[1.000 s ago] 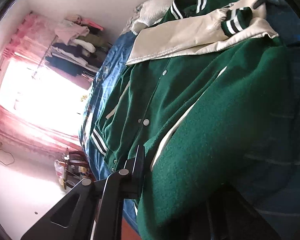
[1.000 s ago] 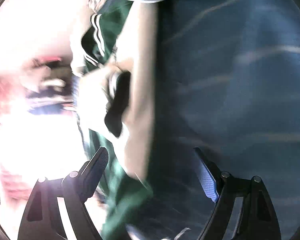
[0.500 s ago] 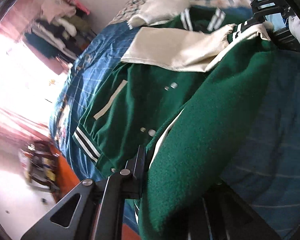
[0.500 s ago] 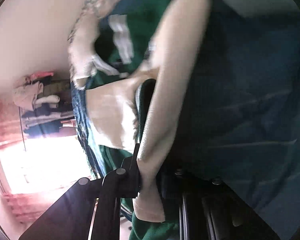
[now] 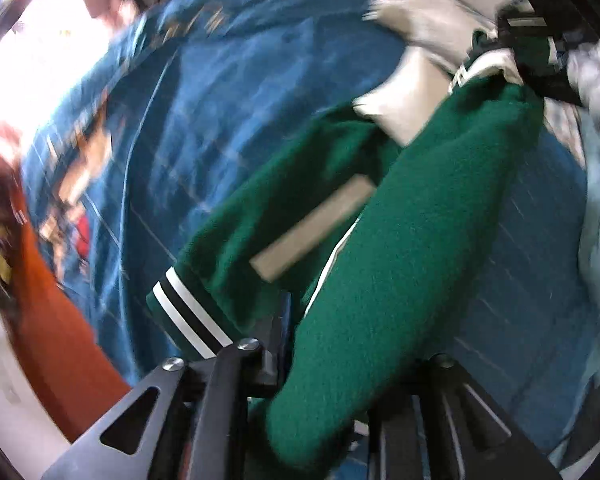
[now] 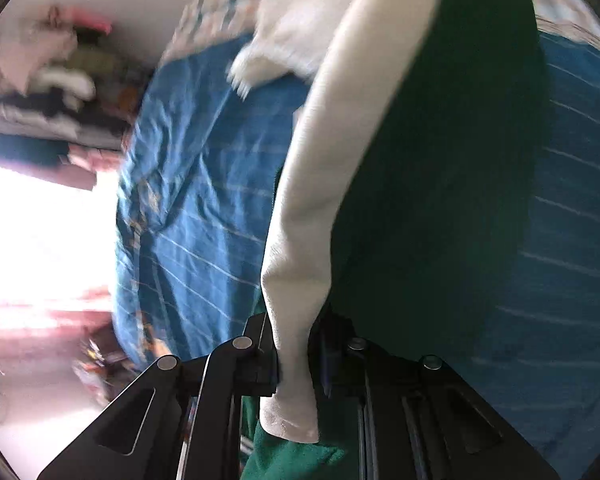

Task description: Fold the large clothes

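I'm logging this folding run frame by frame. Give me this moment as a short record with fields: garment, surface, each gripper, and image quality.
garment: green jacket with cream sleeves and striped cuffs
surface: blue bedspread
left gripper: jaws shut on green jacket fabric
right gripper: jaws shut on the cream sleeve
jacket state: stretched between both grippers, partly lifted off the bedspread
background: window glare, stacked clothes
image quality: motion blur in both views

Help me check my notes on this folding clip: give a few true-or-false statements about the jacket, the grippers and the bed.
1. The left gripper is shut on the green jacket. True.
2. The right gripper is open and holds nothing. False: it pinches the jacket's cream sleeve.
3. The bedcover is blue. True.
4. The jacket's striped cuff is red and yellow. False: it is green, white and black.
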### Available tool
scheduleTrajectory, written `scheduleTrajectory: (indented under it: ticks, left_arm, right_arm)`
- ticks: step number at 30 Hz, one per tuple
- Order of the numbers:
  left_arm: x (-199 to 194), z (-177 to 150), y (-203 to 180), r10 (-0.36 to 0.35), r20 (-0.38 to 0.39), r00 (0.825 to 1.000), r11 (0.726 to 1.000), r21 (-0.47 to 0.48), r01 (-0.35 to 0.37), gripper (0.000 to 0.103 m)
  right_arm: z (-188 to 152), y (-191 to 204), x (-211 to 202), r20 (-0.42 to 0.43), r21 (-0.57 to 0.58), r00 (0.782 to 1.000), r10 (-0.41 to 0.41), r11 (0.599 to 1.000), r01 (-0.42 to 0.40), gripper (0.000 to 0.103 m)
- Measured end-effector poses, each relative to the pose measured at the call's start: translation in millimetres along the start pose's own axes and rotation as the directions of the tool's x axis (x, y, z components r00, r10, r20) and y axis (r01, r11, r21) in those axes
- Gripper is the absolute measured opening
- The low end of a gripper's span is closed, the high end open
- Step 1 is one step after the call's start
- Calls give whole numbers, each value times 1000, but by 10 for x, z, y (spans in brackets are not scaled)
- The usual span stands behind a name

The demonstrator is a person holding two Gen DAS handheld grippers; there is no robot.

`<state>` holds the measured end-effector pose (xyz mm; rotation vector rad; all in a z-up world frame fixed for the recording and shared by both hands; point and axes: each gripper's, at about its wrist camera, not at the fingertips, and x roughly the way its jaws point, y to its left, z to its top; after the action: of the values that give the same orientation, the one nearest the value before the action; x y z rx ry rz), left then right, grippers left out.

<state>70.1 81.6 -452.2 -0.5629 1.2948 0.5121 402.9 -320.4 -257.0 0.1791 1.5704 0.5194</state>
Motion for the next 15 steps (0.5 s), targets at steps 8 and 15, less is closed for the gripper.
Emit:
scheduleTrajectory:
  ticks: [8,15]
  left_arm:
    - [183,152,1320,-102,-13,995,968,-233,97,77]
    - [360,-239,1378,-153,-57,987,936,-329,126,75]
  right_arm:
    - [417,410,1090,-127,52,991,-41,998,48,50]
    - [11,-30,751,-83,60,996,-28,998,33,61]
